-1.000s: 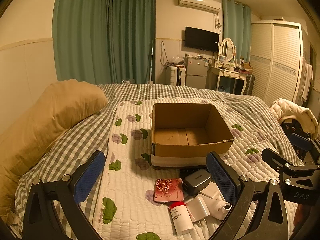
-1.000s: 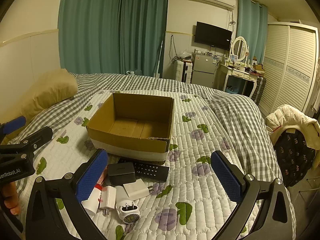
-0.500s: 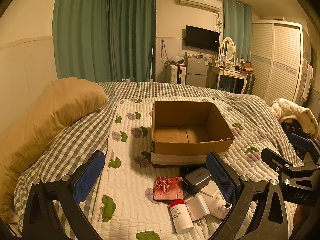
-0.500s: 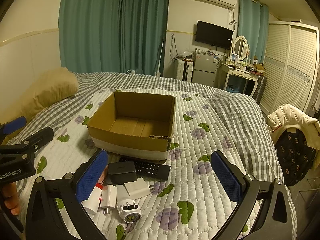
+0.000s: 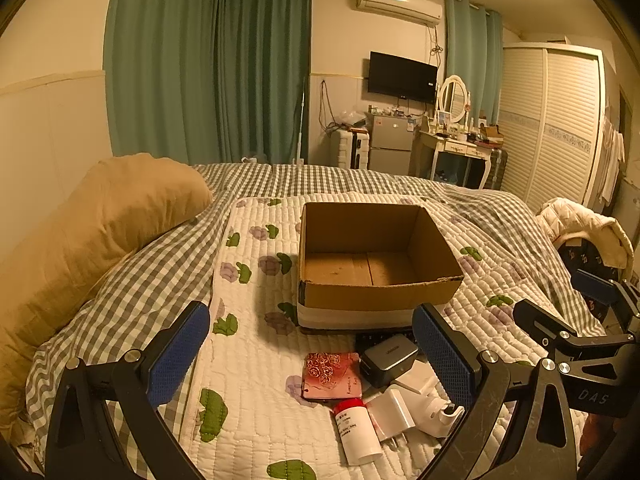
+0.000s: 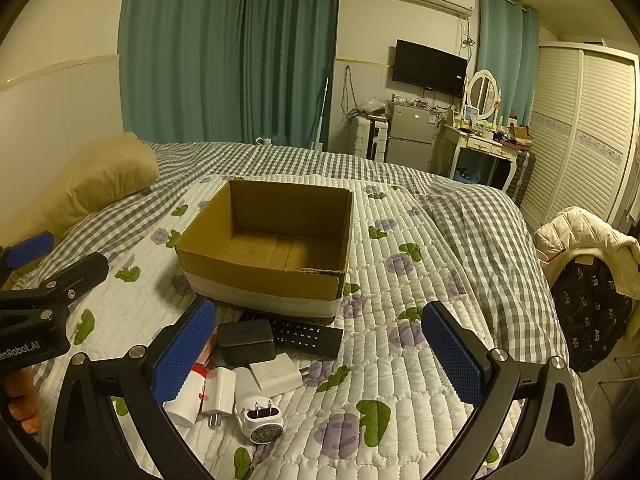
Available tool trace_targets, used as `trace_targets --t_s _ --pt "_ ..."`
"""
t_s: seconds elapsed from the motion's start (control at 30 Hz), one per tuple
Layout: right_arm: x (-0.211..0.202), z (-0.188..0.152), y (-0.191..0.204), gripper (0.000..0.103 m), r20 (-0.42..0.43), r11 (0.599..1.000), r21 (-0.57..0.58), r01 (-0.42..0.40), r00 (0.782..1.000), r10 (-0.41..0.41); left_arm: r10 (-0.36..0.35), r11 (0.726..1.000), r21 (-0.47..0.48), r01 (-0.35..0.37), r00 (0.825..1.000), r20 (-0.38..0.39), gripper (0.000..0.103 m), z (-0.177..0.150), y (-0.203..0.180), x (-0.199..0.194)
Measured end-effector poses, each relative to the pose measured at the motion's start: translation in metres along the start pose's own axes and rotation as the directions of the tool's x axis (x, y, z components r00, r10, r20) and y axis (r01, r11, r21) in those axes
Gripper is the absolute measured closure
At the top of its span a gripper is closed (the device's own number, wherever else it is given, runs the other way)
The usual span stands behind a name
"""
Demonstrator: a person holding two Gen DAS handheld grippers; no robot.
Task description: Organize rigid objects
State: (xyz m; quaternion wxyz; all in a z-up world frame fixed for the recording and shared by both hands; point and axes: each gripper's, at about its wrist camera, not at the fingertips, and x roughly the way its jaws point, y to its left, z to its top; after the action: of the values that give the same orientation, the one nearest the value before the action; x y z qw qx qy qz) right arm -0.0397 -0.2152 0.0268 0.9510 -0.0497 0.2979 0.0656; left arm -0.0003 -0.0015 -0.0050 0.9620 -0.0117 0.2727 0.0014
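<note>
1. We see the left claw (image 5: 310, 354) spread wide and holding nothing, above the small items on the bed (image 5: 248, 364); compared with half a second ago its view is almost unchanged.
2. The right claw (image 6: 318, 354) is likewise spread wide and holds nothing, as before.
3. The cardboard box (image 5: 372, 264) sits on the quilt as in the earlier frames, with nothing visible inside it.
4. Just in front of the box lie a remote control (image 6: 304, 334), a dark charger (image 6: 246, 340), white plugs (image 6: 276, 376), a red-capped bottle (image 5: 358, 430) and a red card (image 5: 332, 374), none shifted.
5. A pillow (image 5: 96, 232) lies to the left.
</note>
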Motion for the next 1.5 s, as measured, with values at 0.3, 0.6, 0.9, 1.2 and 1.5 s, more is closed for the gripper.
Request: trace_targets --t_s 0.3,0.6,0.9,1.2,1.5 --pt "0.001 0.002 0.001 0.000 -0.012 1.000 -0.001 -0.009 1.000 0.009 0.013 1.000 0.010 -0.013 1.000 0.006 0.000 0.005 -0.003 -0.005" --pt "-0.002 0.004 0.001 0.000 -0.013 1.000 -0.005 -0.010 1.000 0.010 0.000 1.000 0.016 0.000 1.000 0.000 0.000 0.007 -0.006 -0.006" --pt "0.011 -0.003 0.001 0.000 -0.056 0.999 -0.017 -0.028 0.998 0.027 -0.020 0.999 0.025 0.022 0.997 -0.070 0.000 -0.003 -0.012 0.016" --pt "0.066 -0.047 0.000 0.000 -0.210 0.999 -0.045 -0.021 0.978 0.011 -0.003 0.995 0.089 0.035 0.939 -0.344 0.005 -0.069 -0.023 0.090" --pt "0.074 -0.060 0.006 0.000 -0.245 0.996 -0.083 -0.040 0.969 0.018 -0.017 0.987 0.136 0.089 0.888 -0.460 0.044 -0.106 -0.042 0.106"
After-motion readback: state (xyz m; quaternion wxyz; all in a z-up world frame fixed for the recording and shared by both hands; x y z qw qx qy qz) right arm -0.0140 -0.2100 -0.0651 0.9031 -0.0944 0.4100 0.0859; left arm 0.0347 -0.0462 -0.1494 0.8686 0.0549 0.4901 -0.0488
